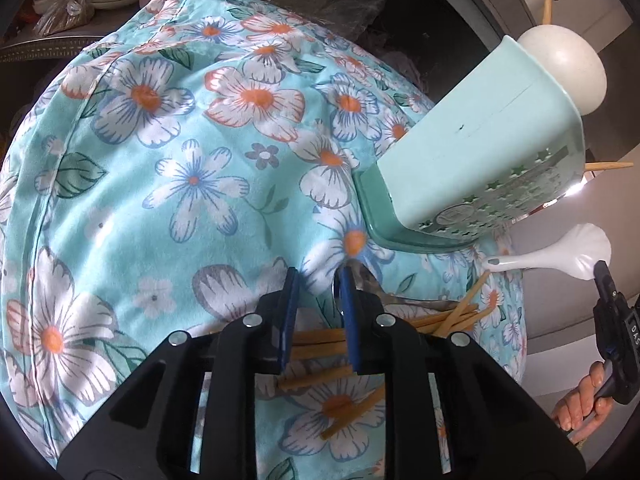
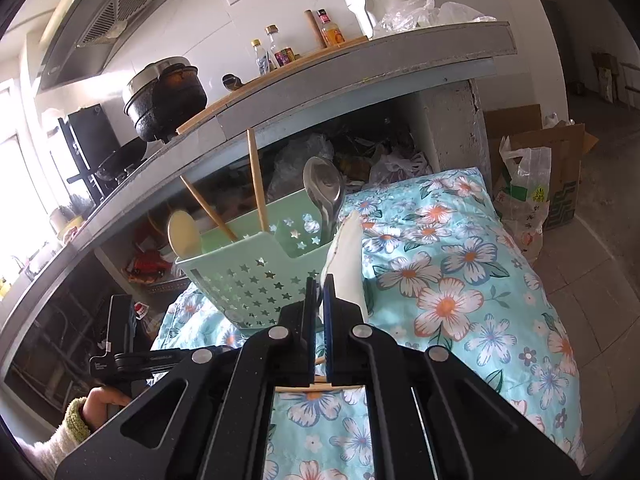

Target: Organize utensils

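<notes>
A mint green utensil holder point(image 1: 476, 156) with star holes stands on the floral cloth point(image 1: 180, 184); it also shows in the right wrist view point(image 2: 248, 276). It holds chopsticks point(image 2: 256, 184), a metal spoon point(image 2: 324, 196) and a cream spoon point(image 2: 184, 232). My right gripper point(image 2: 319, 280) is shut on a white ceramic spoon point(image 2: 346, 264), held up beside the holder; the spoon shows in the left wrist view point(image 1: 560, 256). My left gripper point(image 1: 318, 276) is open over loose chopsticks point(image 1: 320, 340) and a metal spoon point(image 1: 400, 300) on the cloth.
A grey counter point(image 2: 360, 76) runs behind the holder, with a black pot point(image 2: 168, 96) and bottles point(image 2: 276, 48) on it. Clutter sits under the counter. Cardboard boxes point(image 2: 560, 152) and a plastic bag point(image 2: 524, 200) stand on the floor at right.
</notes>
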